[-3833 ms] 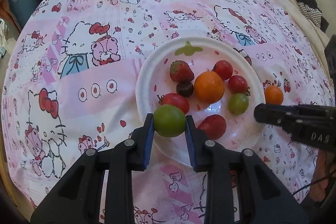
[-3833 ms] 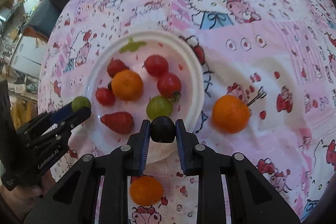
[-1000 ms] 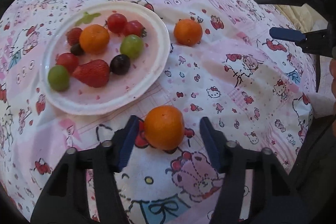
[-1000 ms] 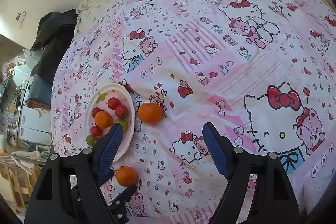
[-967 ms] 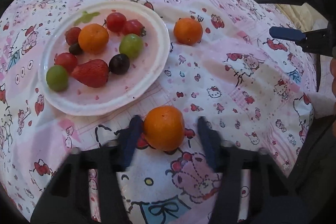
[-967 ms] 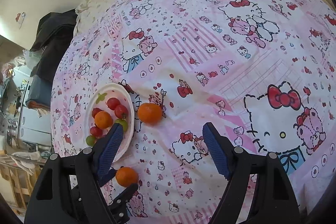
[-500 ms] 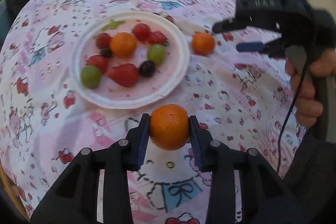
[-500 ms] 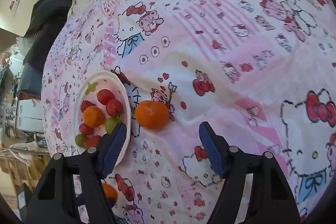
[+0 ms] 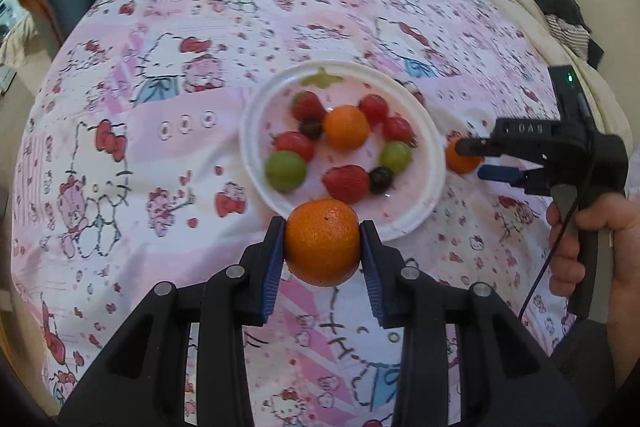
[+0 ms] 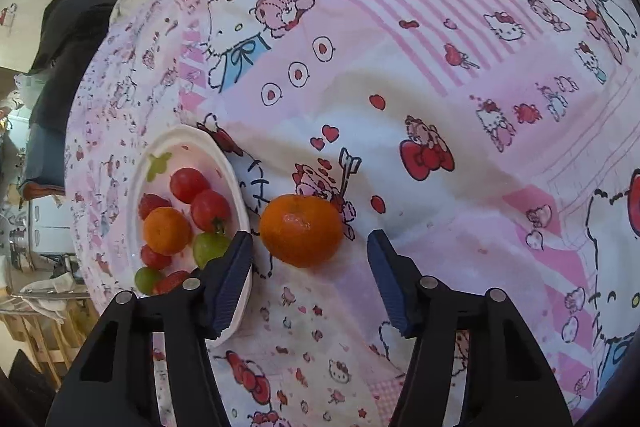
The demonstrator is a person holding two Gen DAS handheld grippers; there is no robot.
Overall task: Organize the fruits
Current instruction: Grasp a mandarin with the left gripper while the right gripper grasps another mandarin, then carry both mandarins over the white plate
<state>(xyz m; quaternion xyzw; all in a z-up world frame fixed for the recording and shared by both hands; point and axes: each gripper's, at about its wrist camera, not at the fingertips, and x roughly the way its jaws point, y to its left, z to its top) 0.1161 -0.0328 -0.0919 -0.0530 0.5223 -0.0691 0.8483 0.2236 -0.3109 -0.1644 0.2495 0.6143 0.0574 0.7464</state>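
My left gripper (image 9: 322,251) is shut on an orange mandarin (image 9: 322,242) and holds it just above the near rim of the white plate (image 9: 256,163). The plate holds another mandarin (image 9: 346,127), strawberries, red tomatoes, two green fruits and dark grapes. A second loose mandarin (image 10: 301,230) lies on the cloth right of the plate (image 10: 236,183). My right gripper (image 10: 310,255) is open, its fingers on either side of this mandarin and slightly short of it. In the left wrist view the right gripper (image 9: 470,159) reaches that mandarin (image 9: 456,161) from the right.
The plate sits on a pink Hello Kitty cloth (image 9: 160,147) over a soft, rumpled surface. Dark clothing (image 9: 560,7) lies at the far right edge and dark bags (image 10: 68,39) at the far left. A hand (image 9: 592,239) holds the right gripper's handle.
My left gripper closed on the near mandarin, lifted it and carried it to the plate's near rim. My right gripper came down from high up and now brackets the other mandarin.
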